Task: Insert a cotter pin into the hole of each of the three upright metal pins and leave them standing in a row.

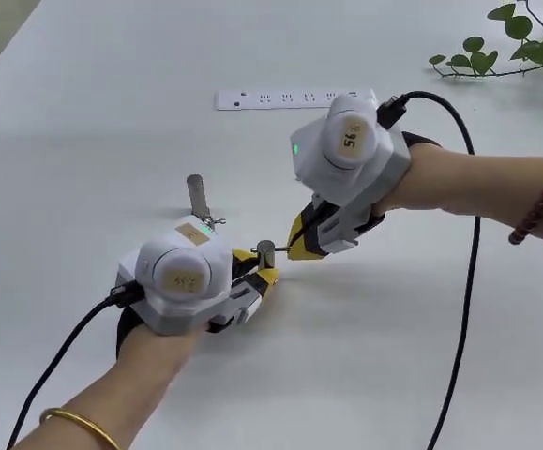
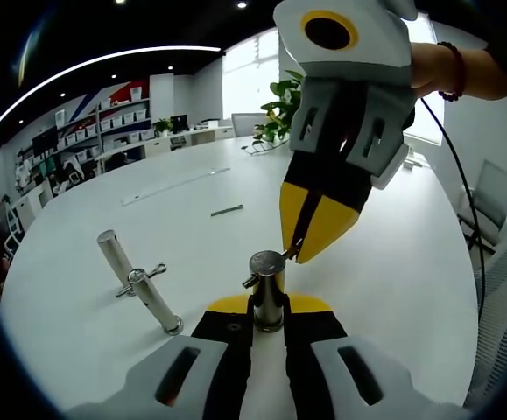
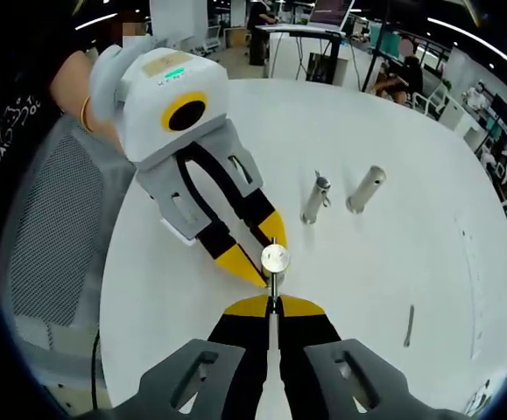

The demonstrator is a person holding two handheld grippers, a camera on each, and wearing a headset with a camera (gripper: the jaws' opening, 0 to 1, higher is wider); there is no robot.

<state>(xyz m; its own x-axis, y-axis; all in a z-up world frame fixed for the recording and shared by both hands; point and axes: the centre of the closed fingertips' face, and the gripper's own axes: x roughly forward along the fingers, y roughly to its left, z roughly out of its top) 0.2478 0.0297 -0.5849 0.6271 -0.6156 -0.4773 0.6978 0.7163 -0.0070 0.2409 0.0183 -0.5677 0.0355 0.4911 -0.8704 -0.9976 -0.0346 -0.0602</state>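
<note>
— Left gripper view: what is clamped in the left gripper (image 2: 268, 313)?
— An upright metal pin (image 2: 268, 282) is gripped low down, and it is stood on the white table (image 2: 393, 262).
— And the right gripper (image 2: 299, 249)?
— Its jaws are pressed together on a thin cotter pin (image 3: 273, 284), whose tip is seen at the held pin's hole. Two other metal pins (image 2: 152, 300) are stood close together nearby, and one is crossed by a fitted cotter pin (image 2: 148, 273).
</note>
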